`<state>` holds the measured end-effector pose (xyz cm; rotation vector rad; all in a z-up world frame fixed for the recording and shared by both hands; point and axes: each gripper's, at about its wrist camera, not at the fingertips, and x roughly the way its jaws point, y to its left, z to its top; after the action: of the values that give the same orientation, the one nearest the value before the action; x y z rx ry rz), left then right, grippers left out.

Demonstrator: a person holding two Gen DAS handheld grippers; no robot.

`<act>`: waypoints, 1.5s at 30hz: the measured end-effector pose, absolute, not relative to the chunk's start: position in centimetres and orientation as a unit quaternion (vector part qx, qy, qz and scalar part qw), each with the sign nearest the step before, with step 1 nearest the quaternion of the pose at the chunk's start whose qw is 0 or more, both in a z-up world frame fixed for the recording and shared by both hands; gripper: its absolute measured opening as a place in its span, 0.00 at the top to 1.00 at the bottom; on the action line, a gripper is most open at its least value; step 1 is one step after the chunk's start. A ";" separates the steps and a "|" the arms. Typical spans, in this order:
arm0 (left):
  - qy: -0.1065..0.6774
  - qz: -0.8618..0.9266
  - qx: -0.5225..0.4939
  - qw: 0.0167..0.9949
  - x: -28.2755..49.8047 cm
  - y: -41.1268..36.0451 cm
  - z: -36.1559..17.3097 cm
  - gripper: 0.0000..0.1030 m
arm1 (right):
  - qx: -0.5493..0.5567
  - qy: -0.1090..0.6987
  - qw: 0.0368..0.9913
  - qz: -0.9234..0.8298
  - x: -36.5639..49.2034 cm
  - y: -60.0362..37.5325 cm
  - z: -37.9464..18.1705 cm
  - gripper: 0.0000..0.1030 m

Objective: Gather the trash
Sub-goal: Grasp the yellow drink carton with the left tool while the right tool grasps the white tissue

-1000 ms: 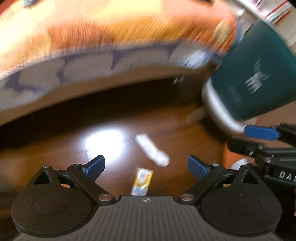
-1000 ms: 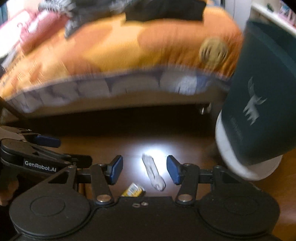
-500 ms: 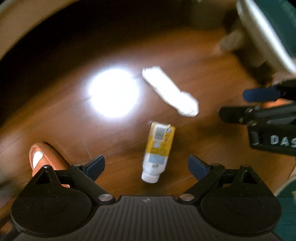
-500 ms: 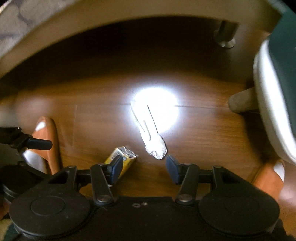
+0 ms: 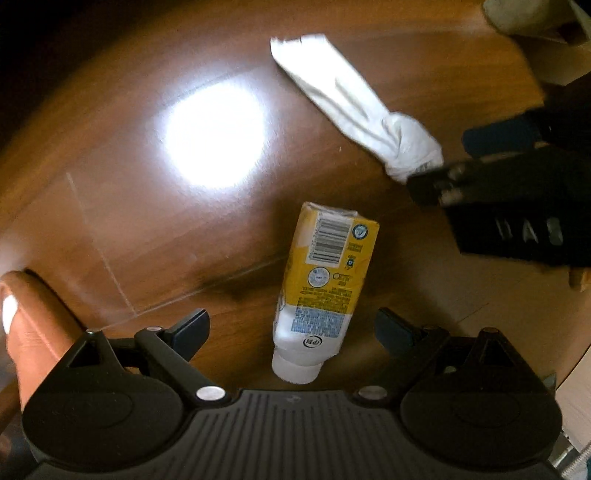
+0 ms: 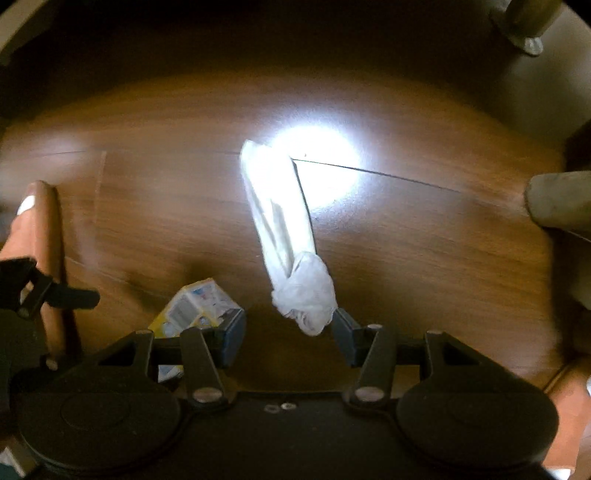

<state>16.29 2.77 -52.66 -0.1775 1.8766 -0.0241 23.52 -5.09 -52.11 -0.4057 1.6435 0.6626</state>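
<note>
1. Where the left wrist view begins, the left gripper [image 5: 291,325] stands released, its blue fingertips [image 5: 192,325] spread wide to either side of the tube [image 5: 325,280] and touching nothing.
2. Tube: yellow and white, flat on the floor [image 5: 122,229], white cap nearest the camera, barcode end pointing away.
3. Right gripper [image 6: 288,332], in its own view: also released, jaws apart, with the knotted end of the wrapper [image 6: 291,251] reaching between the fingertips and lying against the right pad [image 6: 343,325]; whether they truly touch cannot be told.
4. Wrapper: white, crumpled, a long strip running away from the knot across the floor seam, just beyond the tube and apart from it.
5. Glare [image 5: 214,136]: a bright round reflection on the wood, left of the wrapper in the left view, at its far end in the right view.
6. Foot [image 5: 33,332]: bare, at the left edge of both views.
7. Furniture leg [image 6: 528,26]: farthest, upper right, in shadow.
</note>
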 end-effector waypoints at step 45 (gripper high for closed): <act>0.724 0.063 -0.178 0.663 16.2 7.2 -43.0 0.46 | -0.108 0.631 0.728 0.244 24.5 -7.4 -37.5 0.81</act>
<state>16.19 7.16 -42.95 -0.4022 1.6363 0.1417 24.53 -7.41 -37.51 -0.2375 1.3905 0.5378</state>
